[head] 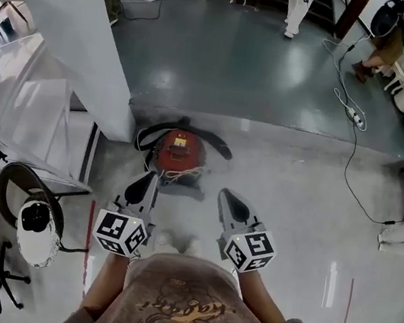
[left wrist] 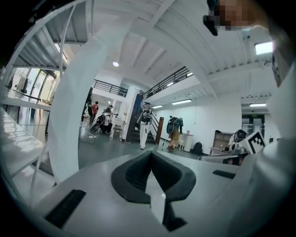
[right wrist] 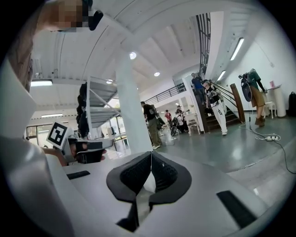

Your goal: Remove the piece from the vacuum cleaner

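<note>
vacuum cleaner (head: 180, 154): on floor, just ahead of both tongs | left tongs (head: 153, 177): closed, empty | right tongs (head: 223, 193): closed, empty

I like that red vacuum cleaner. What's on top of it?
A yellow label and a pale cord bundle on the vacuum cleaner. Under the cord is hidden.

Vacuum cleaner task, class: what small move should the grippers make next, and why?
Probably tip both down toward the vacuum cleaner and open them: the left gripper and right gripper are shut, empty, aimed level past it, touching nothing.
</note>
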`<state>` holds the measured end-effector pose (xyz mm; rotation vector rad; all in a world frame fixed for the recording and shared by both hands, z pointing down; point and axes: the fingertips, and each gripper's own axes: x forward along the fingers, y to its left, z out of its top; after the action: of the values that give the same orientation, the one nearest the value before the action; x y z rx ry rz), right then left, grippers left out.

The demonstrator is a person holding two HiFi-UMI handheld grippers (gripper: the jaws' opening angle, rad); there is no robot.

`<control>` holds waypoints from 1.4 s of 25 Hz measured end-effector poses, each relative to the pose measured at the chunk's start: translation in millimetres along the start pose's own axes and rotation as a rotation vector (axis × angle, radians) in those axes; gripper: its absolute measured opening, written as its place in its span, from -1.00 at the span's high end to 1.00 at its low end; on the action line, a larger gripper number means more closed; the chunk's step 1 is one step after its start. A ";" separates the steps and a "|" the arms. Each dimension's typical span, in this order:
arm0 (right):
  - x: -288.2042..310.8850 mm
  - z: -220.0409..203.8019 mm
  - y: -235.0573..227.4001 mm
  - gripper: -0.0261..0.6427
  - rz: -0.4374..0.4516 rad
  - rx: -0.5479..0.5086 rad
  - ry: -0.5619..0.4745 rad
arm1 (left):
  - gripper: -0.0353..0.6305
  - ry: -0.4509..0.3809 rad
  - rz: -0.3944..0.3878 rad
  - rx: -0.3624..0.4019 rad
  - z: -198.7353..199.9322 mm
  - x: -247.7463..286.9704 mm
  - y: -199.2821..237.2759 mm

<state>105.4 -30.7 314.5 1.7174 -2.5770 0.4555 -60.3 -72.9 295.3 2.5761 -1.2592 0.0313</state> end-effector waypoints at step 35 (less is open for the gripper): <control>100.4 -129.7 -29.7 0.17 0.117 0.084 0.307 | -0.06 0.320 -0.217 -0.011 -127.4 71.4 75.2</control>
<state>72.8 -99.9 462.6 1.3919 -2.4731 0.7736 -61.7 -139.7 445.4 2.5527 -0.8600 0.3756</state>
